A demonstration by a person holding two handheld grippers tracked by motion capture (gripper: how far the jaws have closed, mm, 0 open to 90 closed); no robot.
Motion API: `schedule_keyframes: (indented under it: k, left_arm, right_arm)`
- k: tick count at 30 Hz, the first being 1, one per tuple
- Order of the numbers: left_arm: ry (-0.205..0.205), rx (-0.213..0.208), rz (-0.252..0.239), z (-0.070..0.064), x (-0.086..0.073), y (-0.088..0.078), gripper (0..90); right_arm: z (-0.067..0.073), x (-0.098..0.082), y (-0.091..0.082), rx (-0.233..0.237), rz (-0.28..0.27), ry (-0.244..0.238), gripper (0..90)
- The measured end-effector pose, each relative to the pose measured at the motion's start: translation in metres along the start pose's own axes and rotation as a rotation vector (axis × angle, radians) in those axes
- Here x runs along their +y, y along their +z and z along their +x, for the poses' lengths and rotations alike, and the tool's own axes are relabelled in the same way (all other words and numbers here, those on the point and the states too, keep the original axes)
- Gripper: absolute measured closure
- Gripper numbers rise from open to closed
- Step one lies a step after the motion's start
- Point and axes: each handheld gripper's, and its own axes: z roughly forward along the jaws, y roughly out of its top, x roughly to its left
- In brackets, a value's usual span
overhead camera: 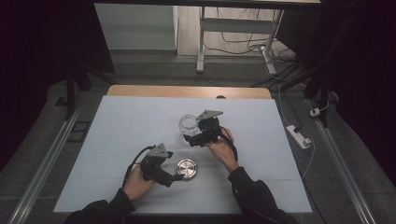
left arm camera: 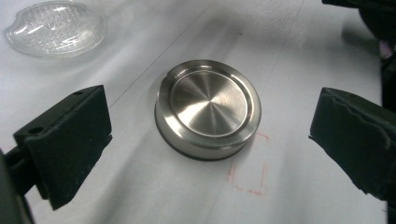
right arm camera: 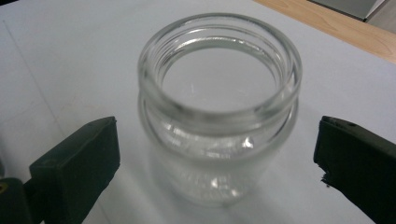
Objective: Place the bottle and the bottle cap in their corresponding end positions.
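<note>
Here, a clear glass jar (overhead camera: pixel 188 129) stands upright and lidless on the white tabletop (overhead camera: pixel 116 121), a little past the middle of the sheet. In the right gripper view its wide threaded mouth (right arm camera: pixel 219 70) faces up and the tabletop shows through its walls and bottom; nothing can be seen inside it. Its lid, a round brushed-steel cap (overhead camera: pixel 187 169), lies flat on the tabletop at about 6 o'clock from the jar, well apart from it, with its recessed top face upward and a dark rim at the base, as the left gripper view (left arm camera: pixel 208 108) shows. Faint red marks (left arm camera: pixel 254 175) are drawn on the sheet just beside the cap.

The right tongs (overhead camera: pixel 192 137) sit at roughly 4 o'clock from the jar, held by the person's right hand (overhead camera: pixel 223 151). Their jaws stand wide apart, one on each side of the jar, and neither pad (right arm camera: pixel 77 163) touches the glass.

The left tongs (overhead camera: pixel 176 176) are at about 8 o'clock from the cap, in the person's left hand (overhead camera: pixel 137 183). Their jaws are also spread wide, with the cap lying between and ahead of them, clear of both pads (left arm camera: pixel 70 140).

In the left gripper view the jar (left arm camera: pixel 56 28) appears at 10 o'clock from the cap.
</note>
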Motion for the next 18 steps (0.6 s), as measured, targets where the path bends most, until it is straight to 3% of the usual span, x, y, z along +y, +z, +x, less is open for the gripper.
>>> schedule_keyframes:
  k: [5, 11, 18]
  left_arm:
    - [-0.023, -0.034, -0.018, 0.004, -0.002, -0.006, 0.0]
    - [-0.028, -0.039, -0.024, 0.004, -0.004, -0.014, 0.0]
    - [-0.051, -0.054, -0.065, 0.006, -0.006, -0.028, 0.0]
  right_arm:
    - [-0.002, -0.004, -0.013, 0.018, -0.003, 0.013, 0.4]
    - [-0.001, -0.004, -0.019, 0.035, 0.005, 0.013, 0.5]
    - [0.005, 0.0, -0.03, 0.053, 0.007, 0.012, 0.5]
